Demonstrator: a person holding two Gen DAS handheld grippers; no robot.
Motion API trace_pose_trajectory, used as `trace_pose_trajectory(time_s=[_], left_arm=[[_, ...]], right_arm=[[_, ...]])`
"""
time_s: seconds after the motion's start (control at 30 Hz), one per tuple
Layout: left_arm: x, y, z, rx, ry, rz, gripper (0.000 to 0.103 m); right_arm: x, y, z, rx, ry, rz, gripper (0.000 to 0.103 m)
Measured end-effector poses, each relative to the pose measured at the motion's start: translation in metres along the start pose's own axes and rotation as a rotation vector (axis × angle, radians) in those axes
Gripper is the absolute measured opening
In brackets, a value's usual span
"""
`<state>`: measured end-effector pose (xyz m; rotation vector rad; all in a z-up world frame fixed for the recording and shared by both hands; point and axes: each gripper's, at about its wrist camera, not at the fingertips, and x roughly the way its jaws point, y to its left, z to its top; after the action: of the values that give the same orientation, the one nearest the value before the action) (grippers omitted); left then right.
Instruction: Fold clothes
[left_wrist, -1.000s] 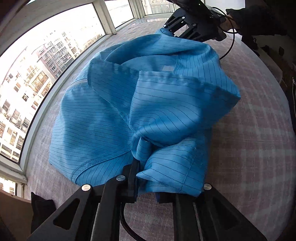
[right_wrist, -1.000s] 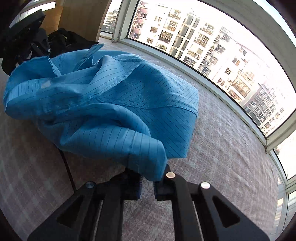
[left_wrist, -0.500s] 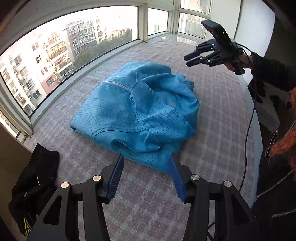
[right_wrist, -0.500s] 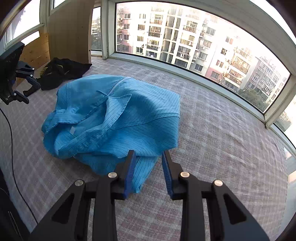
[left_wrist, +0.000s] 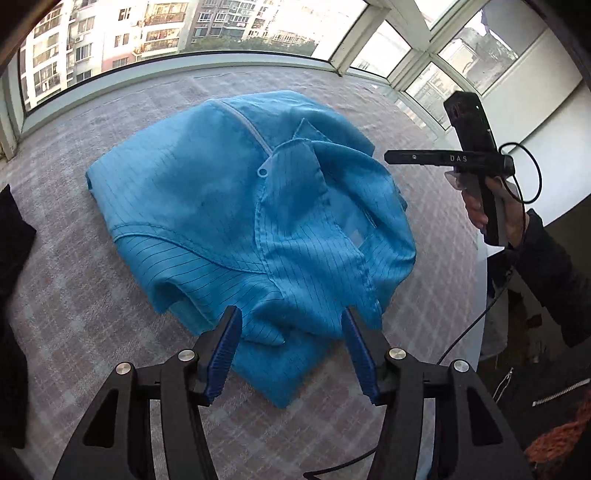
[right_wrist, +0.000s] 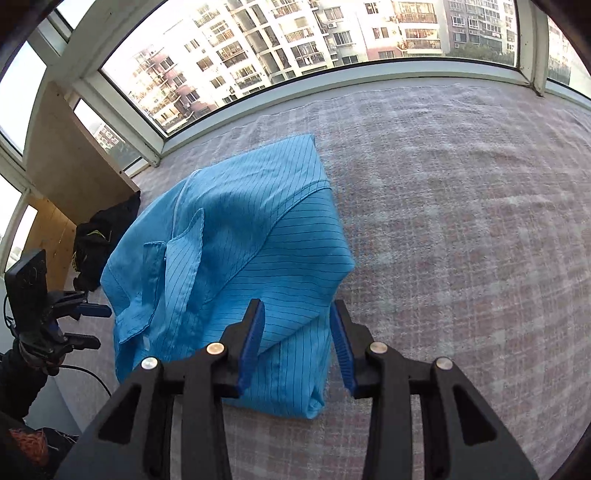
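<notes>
A blue pinstriped jacket (left_wrist: 236, 206) lies loosely folded in a heap on the checked cloth surface (left_wrist: 92, 295), collar and zip facing up. My left gripper (left_wrist: 291, 332) hovers open above its near edge, with nothing between the blue pads. In the right wrist view the same jacket (right_wrist: 236, 251) lies below my right gripper (right_wrist: 297, 325), which is open and raised over the jacket's near corner. The right gripper (left_wrist: 402, 158) also shows in the left wrist view, held by a hand to the right of the jacket. The left gripper (right_wrist: 90, 326) appears at the left edge of the right wrist view.
A dark garment (right_wrist: 99, 240) lies beside a wooden panel (right_wrist: 66, 177) at the end of the surface, and shows as a black mass (left_wrist: 11, 258) on the left. Windows (right_wrist: 295, 44) line the far side. A cable (left_wrist: 476, 321) hangs near the right edge.
Both grippers let go of the jacket and opened, then lifted and drew back. The jacket has dropped onto the cloth and lies still as a folded heap.
</notes>
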<state>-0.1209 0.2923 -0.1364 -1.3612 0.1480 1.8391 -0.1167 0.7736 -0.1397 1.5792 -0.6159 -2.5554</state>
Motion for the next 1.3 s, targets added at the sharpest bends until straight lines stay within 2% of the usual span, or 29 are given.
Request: trace_pose_trajectory(time_s=[0.07,0.13,0.2,0.27,0.33,0.4,0.43,0.5,0.53,0.57,0.6,0.63,0.67,0.73,0.83,0.97,1.0,1.03,1.07,1.1,1.17,1.2,1.23,1.3], left_arm=[[0.014,-0.007,0.005,0.005,0.038,0.03,0.058],[0.03,-0.006,0.01,-0.024,0.091,0.045,0.058],[0.043,-0.008,0.011,0.015,0.137,0.107,0.055],[0.045,-0.011,0.008,0.062,0.152,0.158,0.046],[0.038,-0.011,0.003,0.076,0.158,0.184,0.045],[0.026,-0.011,-0.003,0.055,0.146,0.192,0.042],[0.018,-0.011,-0.006,0.038,0.13,0.18,0.042],[0.001,-0.019,-0.011,0.011,0.076,0.157,0.043],[-0.006,-0.027,-0.012,0.015,0.049,0.156,0.045],[-0.011,-0.036,-0.013,0.027,0.023,0.156,0.045],[-0.014,-0.046,-0.015,0.041,0.004,0.157,0.047],[-0.012,-0.055,-0.015,0.058,-0.002,0.162,0.051],[-0.008,-0.065,-0.015,0.077,0.001,0.17,0.052],[0.003,-0.076,-0.011,0.099,0.008,0.204,0.052],[0.021,-0.089,-0.005,0.124,0.021,0.264,0.053],[0.041,-0.098,0.0,0.14,0.059,0.316,0.053],[0.041,-0.095,-0.001,0.136,0.069,0.313,0.053],[0.039,-0.093,-0.002,0.129,0.07,0.306,0.053],[0.037,-0.092,-0.003,0.118,0.064,0.295,0.053],[0.034,-0.09,-0.003,0.108,0.058,0.283,0.053],[0.029,-0.087,-0.004,0.088,0.046,0.266,0.053],[0.027,-0.086,-0.004,0.08,0.04,0.266,0.05],[0.024,-0.086,-0.004,0.075,0.039,0.267,0.045],[0.021,-0.085,-0.004,0.073,0.042,0.271,0.042]], right_arm=[[0.016,0.006,0.005,-0.005,0.044,-0.016,0.041],[0.03,0.017,0.004,-0.068,0.087,-0.039,0.039],[0.043,0.029,0.002,-0.136,0.129,-0.05,0.004],[0.045,0.037,-0.005,-0.191,0.165,-0.049,0.003],[0.042,0.042,-0.015,-0.244,0.207,-0.054,0.003],[0.036,0.045,-0.029,-0.292,0.256,-0.087,0.003],[0.032,0.045,-0.034,-0.318,0.259,-0.13,0.003],[0.019,0.046,-0.039,-0.354,0.206,-0.252,0.004],[0.01,0.049,-0.037,-0.336,0.163,-0.275,0.009],[0.0,0.051,-0.036,-0.317,0.121,-0.298,0.021],[-0.008,0.055,-0.035,-0.299,0.089,-0.27,0.03],[-0.013,0.062,-0.033,-0.283,0.078,-0.178,0.055],[-0.013,0.07,-0.032,-0.274,0.08,-0.099,0.067],[-0.005,0.084,-0.032,-0.286,0.093,-0.052,0.067],[0.016,0.104,-0.031,-0.366,0.115,-0.111,0.067],[0.04,0.103,-0.035,-0.341,0.19,-0.087,0.065],[0.041,0.1,-0.035,-0.321,0.198,-0.065,0.06],[0.04,0.098,-0.035,-0.308,0.2,-0.044,0.046],[0.038,0.095,-0.035,-0.3,0.204,-0.03,0.038],[0.035,0.094,-0.035,-0.296,0.201,-0.026,0.036],[0.027,0.093,-0.034,-0.301,0.182,-0.036,0.036],[0.024,0.094,-0.033,-0.308,0.174,-0.044,0.036],[0.021,0.097,-0.032,-0.319,0.169,-0.055,0.039],[0.018,0.102,-0.029,-0.328,0.16,-0.066,0.048]])
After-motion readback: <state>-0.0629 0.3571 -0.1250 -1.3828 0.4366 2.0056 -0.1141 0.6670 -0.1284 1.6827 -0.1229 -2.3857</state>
